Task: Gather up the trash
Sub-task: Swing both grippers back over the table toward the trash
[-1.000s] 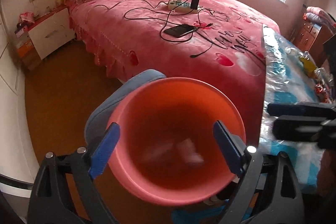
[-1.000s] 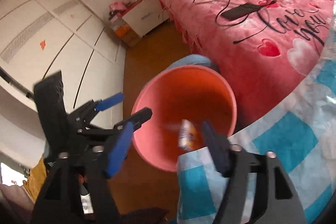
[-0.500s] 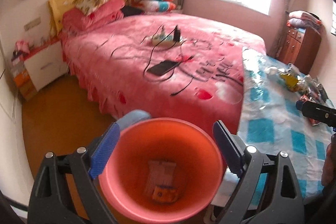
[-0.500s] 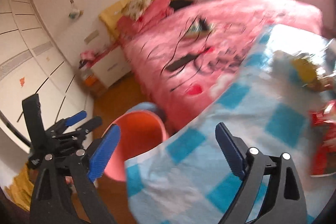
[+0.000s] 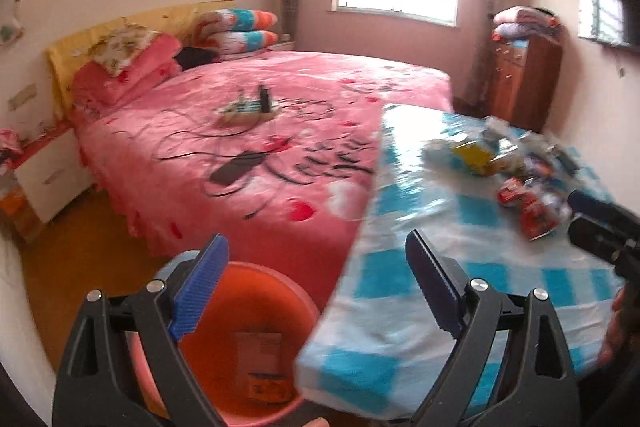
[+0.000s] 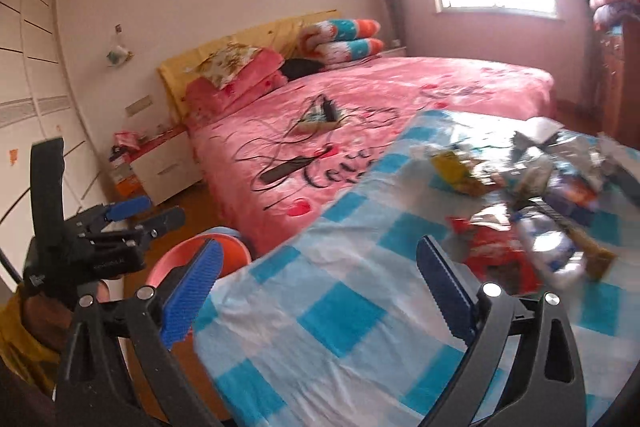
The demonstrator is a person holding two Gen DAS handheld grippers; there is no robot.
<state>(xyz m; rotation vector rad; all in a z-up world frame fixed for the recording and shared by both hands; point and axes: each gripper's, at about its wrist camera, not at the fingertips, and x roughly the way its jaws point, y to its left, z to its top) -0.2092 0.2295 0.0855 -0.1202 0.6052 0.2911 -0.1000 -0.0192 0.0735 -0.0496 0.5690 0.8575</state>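
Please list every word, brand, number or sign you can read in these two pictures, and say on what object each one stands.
"Love": large black script on the pink bedspread, partly hidden by the checked tablecloth; a second word is cut off and unreadable.
Red snack wrapper: print too blurred to read.
Yellow packet: blurred, unreadable.
Cartons in the orange bucket: print too small and blurred.
Left gripper body: small white marking, unreadable.
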